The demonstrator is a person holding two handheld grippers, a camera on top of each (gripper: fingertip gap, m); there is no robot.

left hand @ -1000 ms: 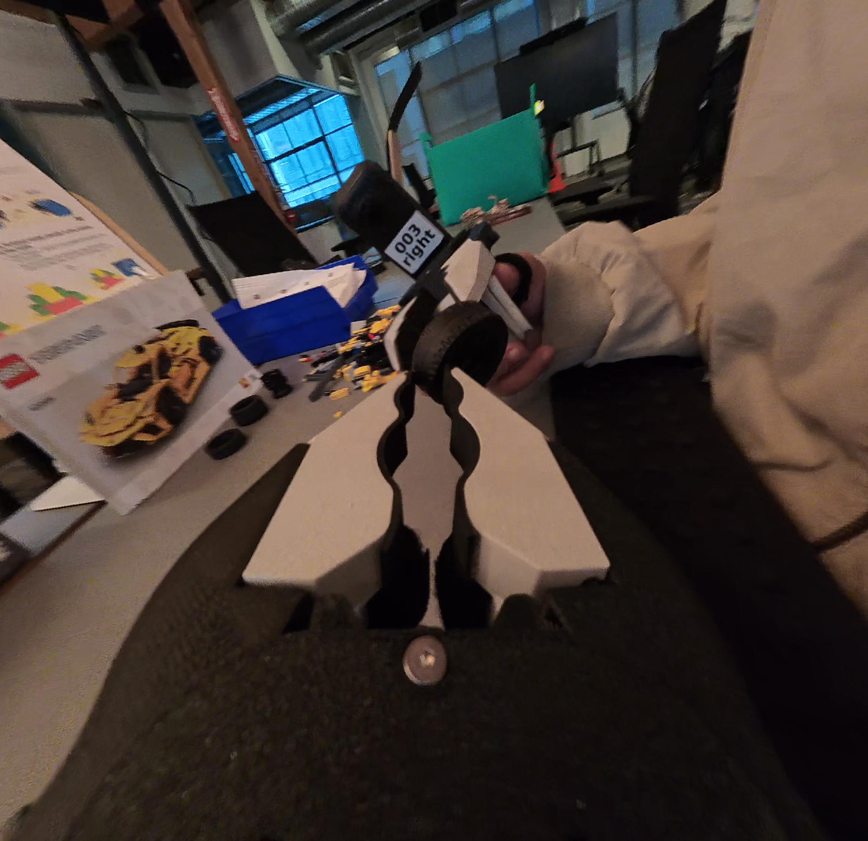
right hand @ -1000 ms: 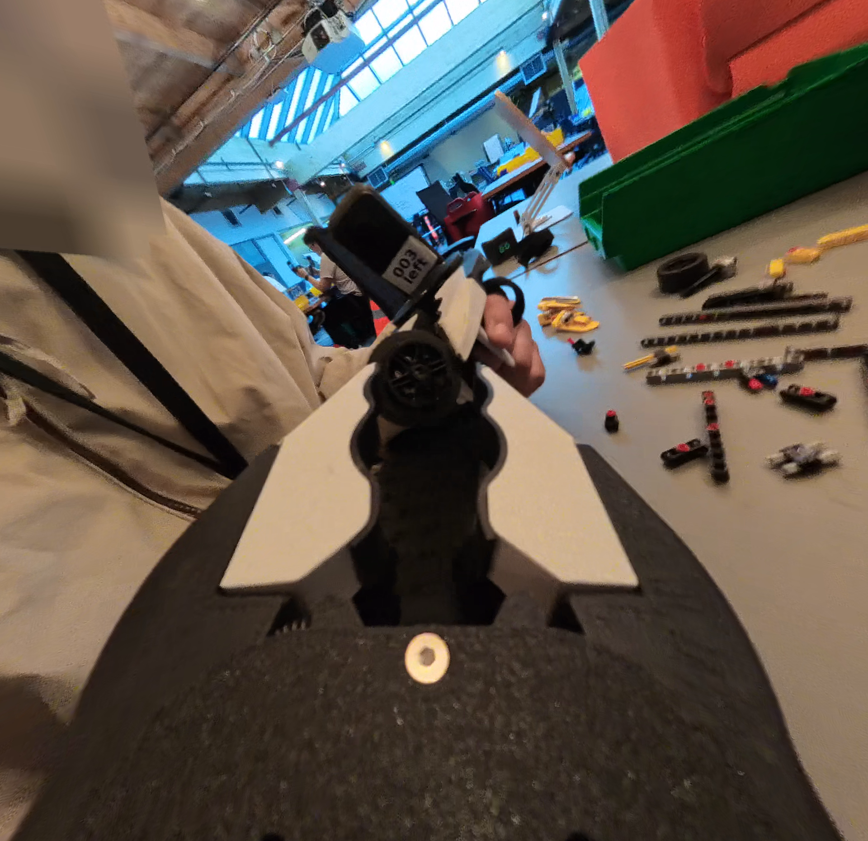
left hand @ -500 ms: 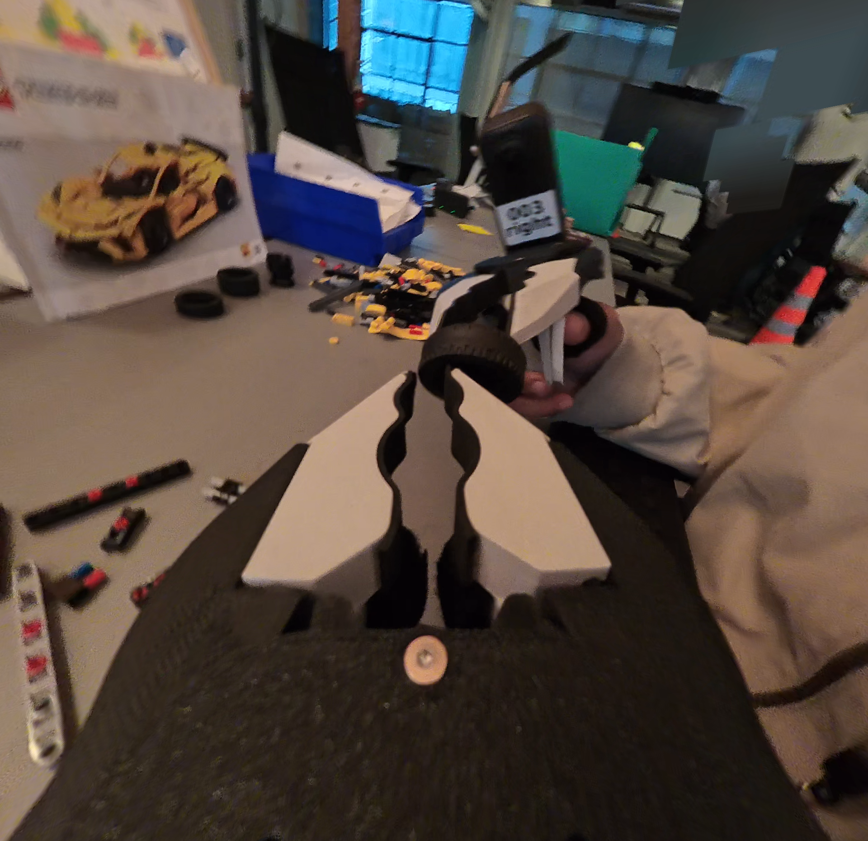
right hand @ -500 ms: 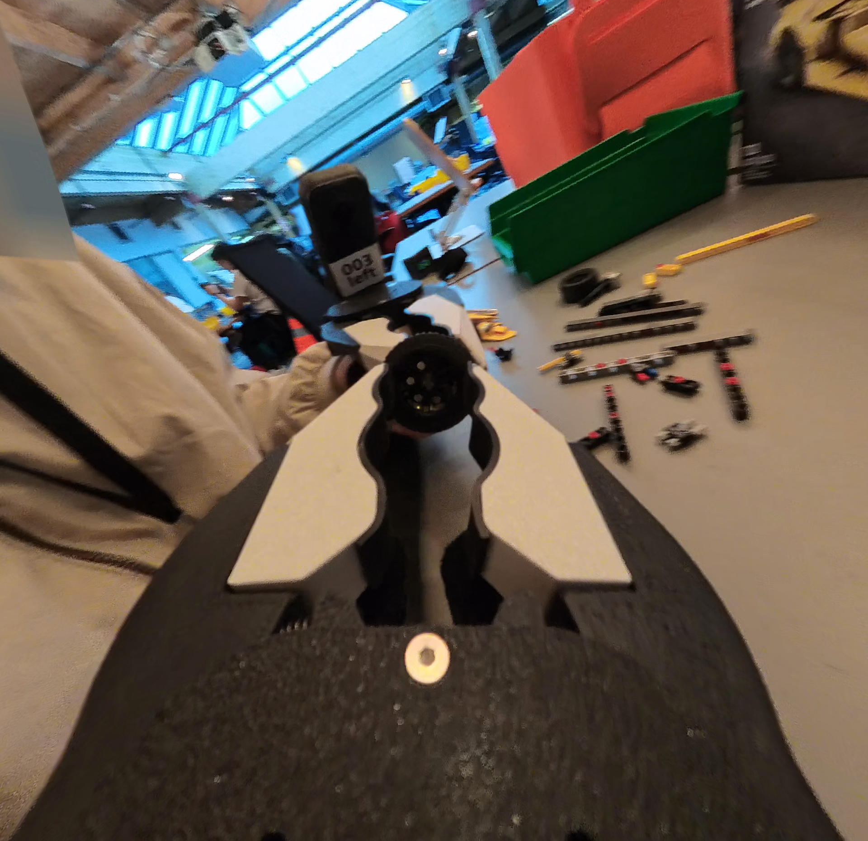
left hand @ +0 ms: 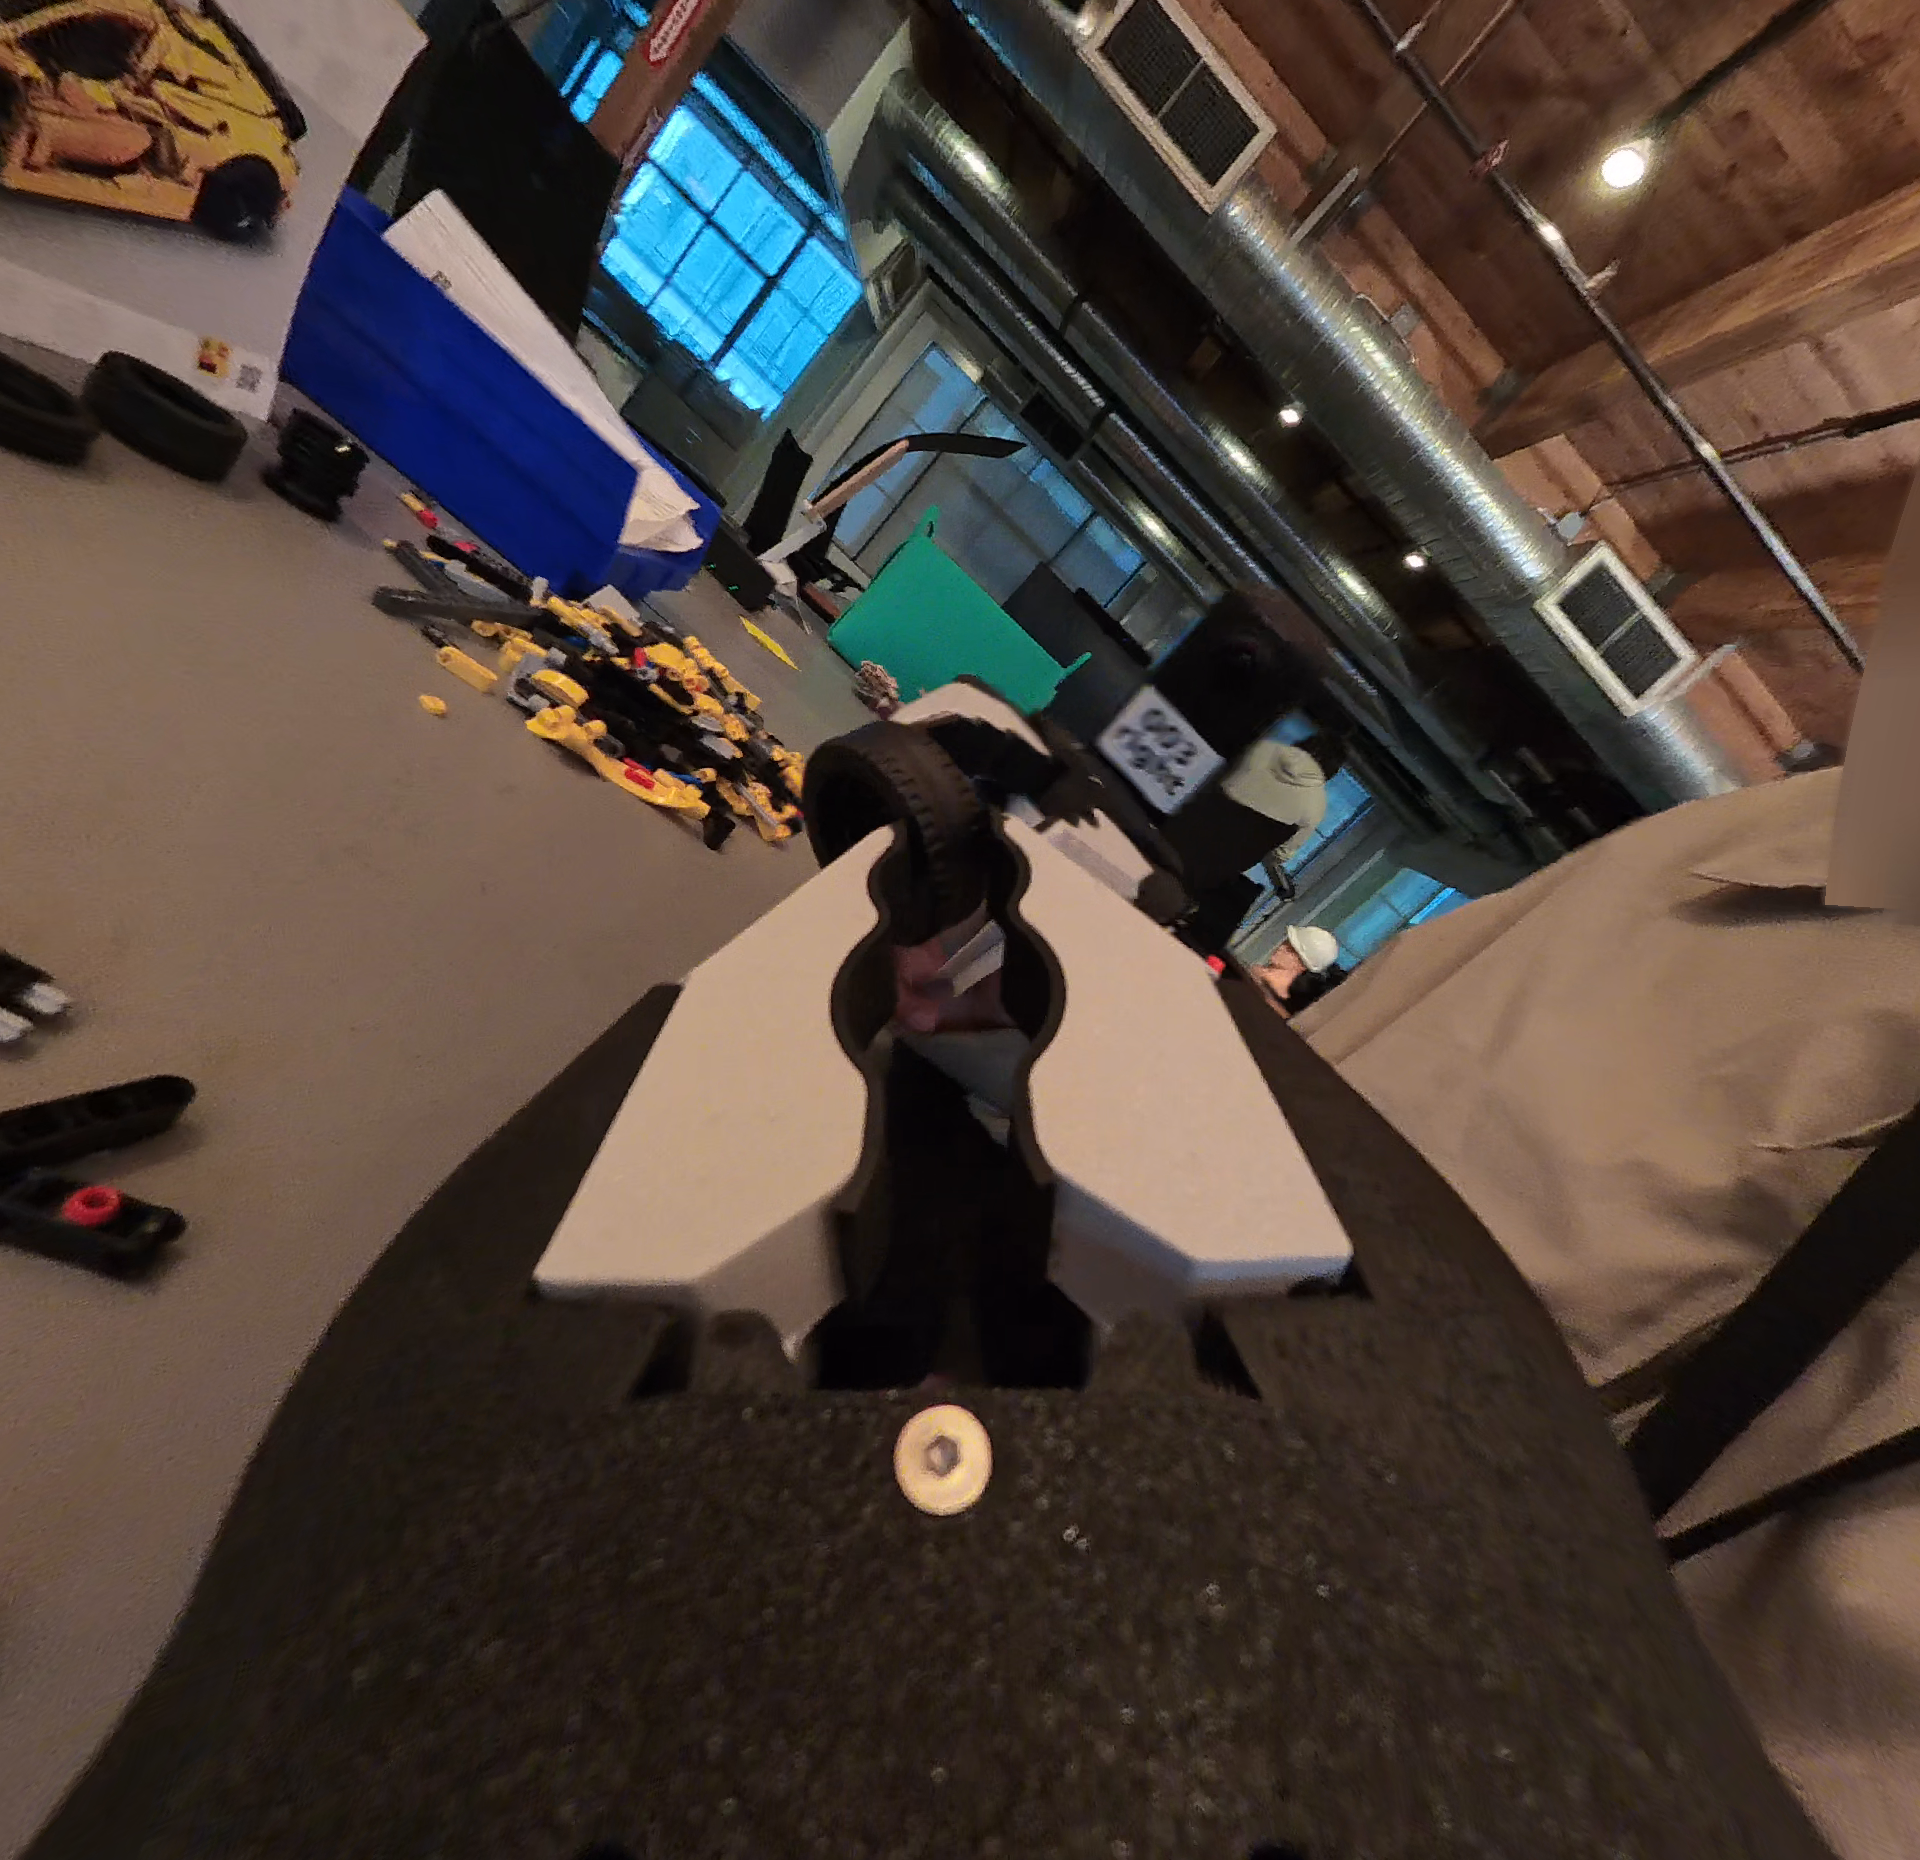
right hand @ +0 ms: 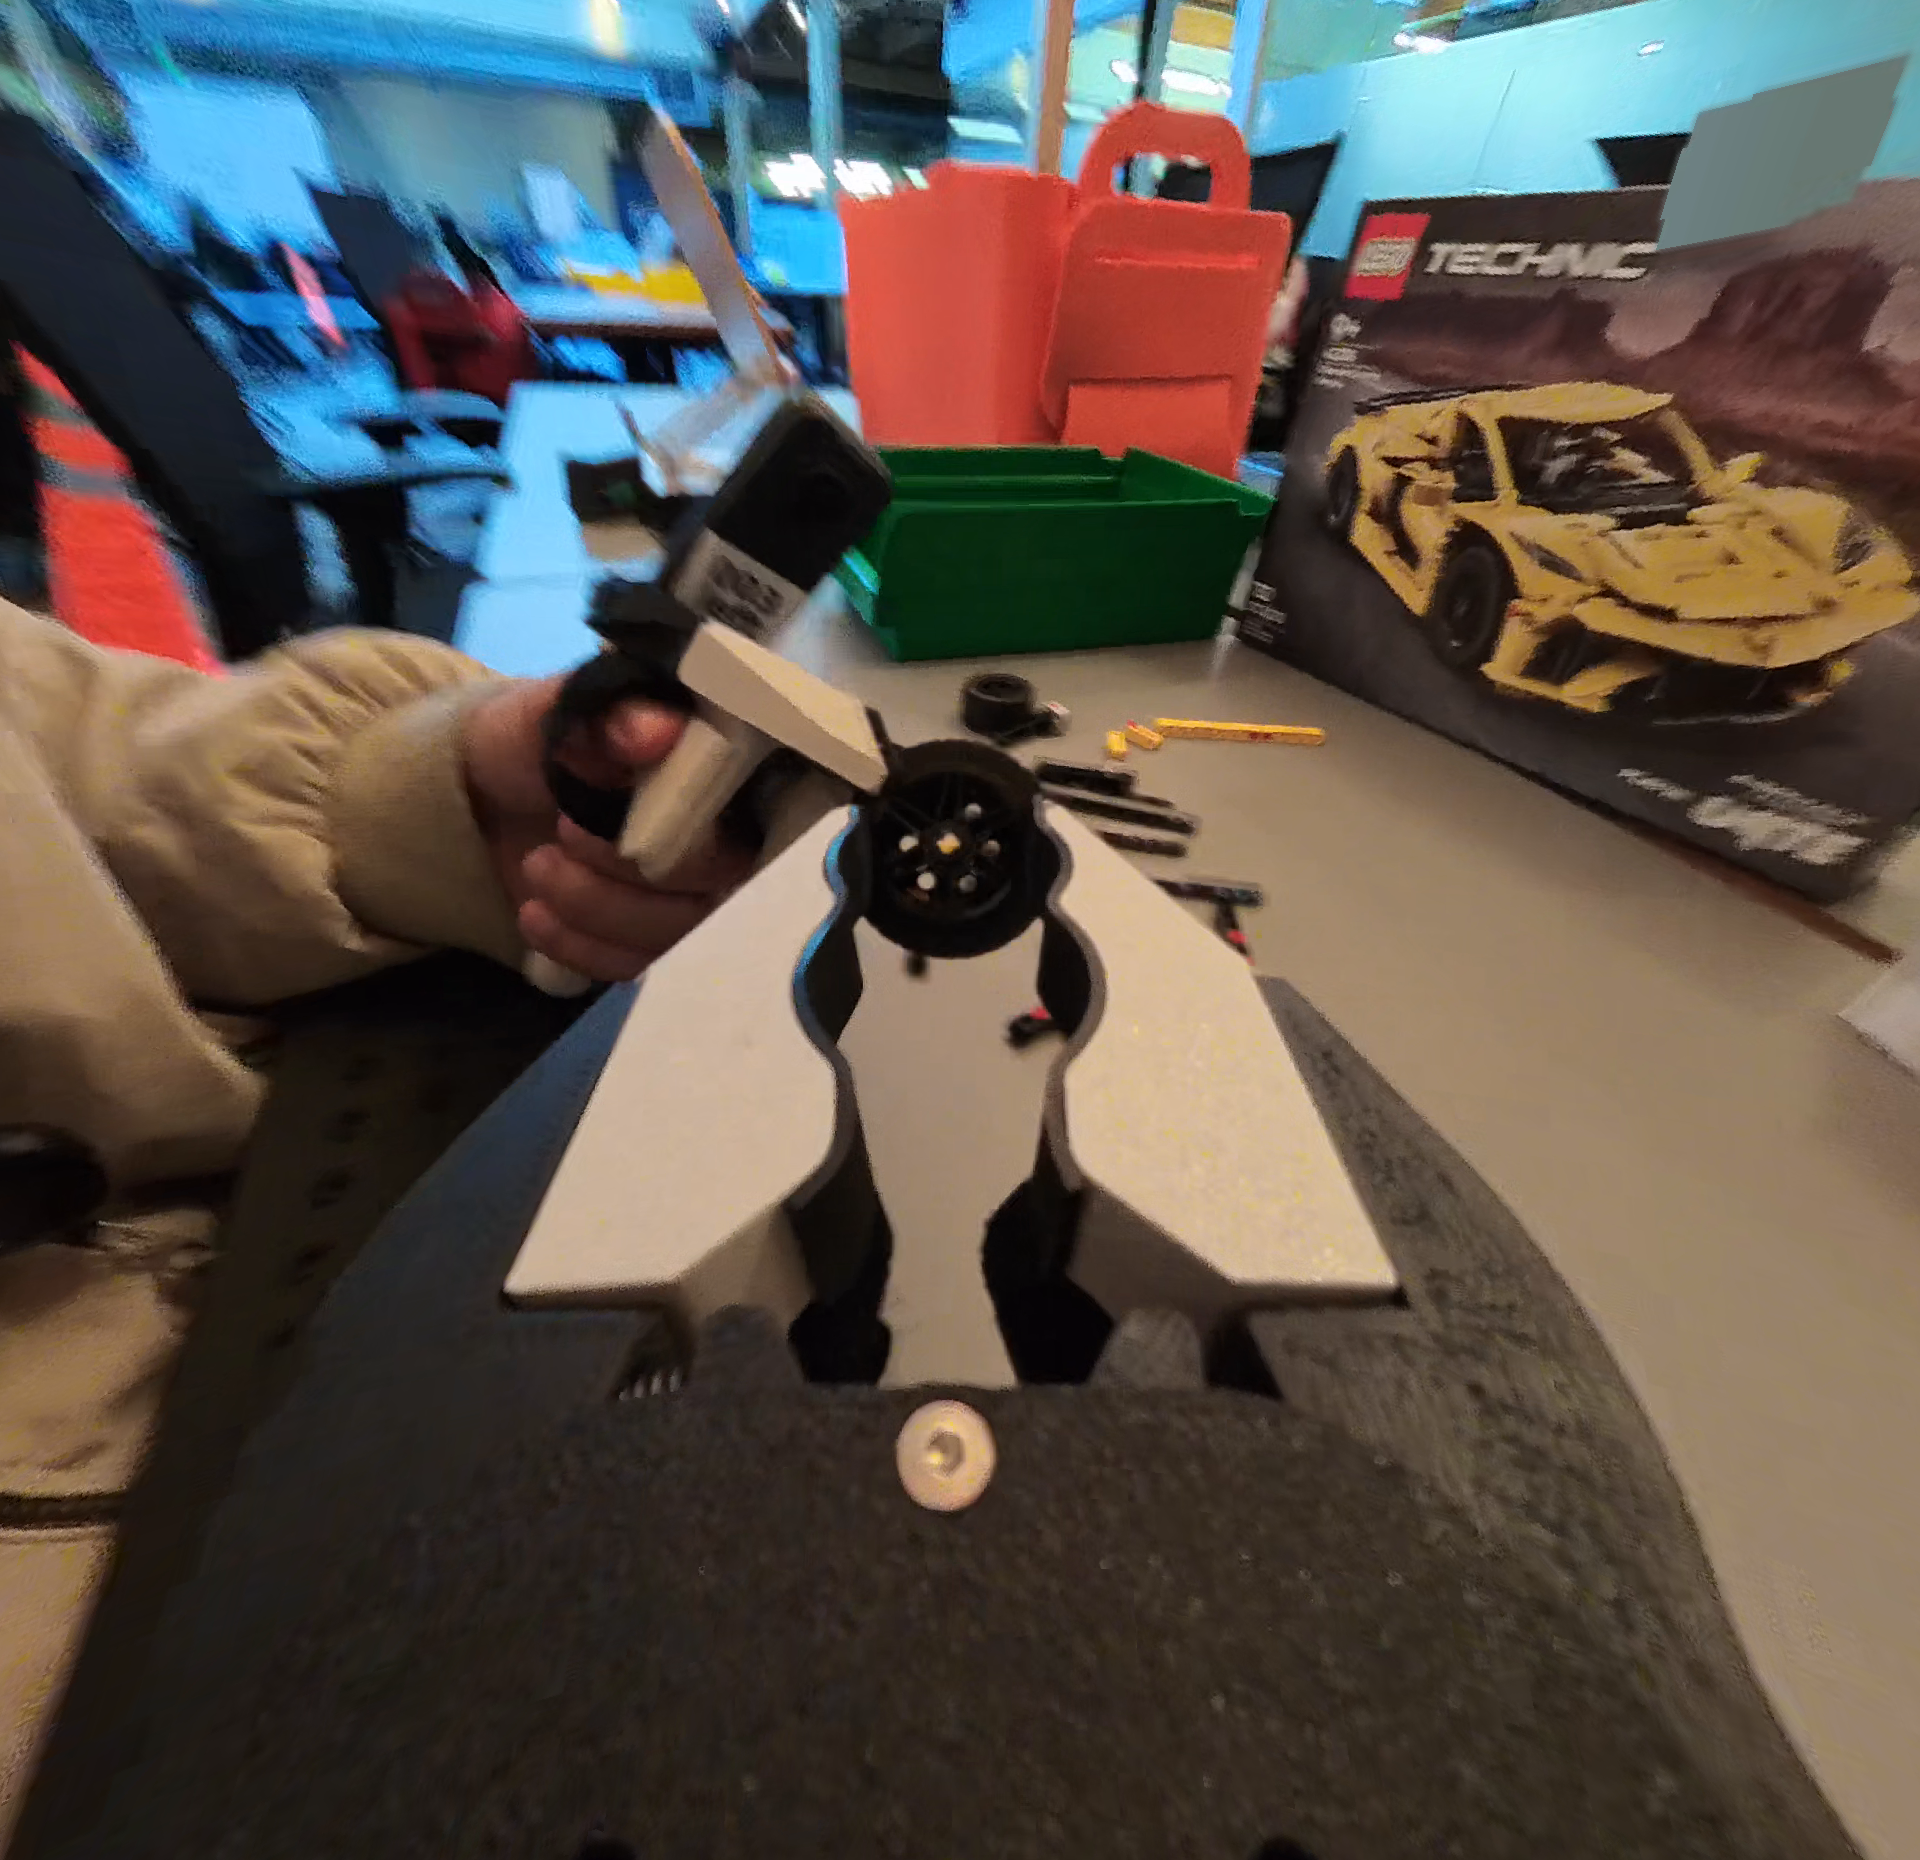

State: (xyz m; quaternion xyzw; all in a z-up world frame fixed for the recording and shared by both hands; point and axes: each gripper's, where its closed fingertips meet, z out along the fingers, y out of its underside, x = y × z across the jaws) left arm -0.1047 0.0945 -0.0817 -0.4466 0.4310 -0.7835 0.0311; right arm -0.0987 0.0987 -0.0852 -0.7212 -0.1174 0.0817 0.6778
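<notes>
Both grippers are pinching one black toy wheel up off the table: the right gripper is closed round its tread, and the left gripper clamps the tyre edge-on from 10 o'clock. Further back on the grey table loose black beams lie at 1 o'clock, then a green bin at 12 and the boxed yellow car set at 2.

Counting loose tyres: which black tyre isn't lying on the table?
The tyre clamped in the left gripper, up in the air; the other tyres lie flat on the table.
</notes>
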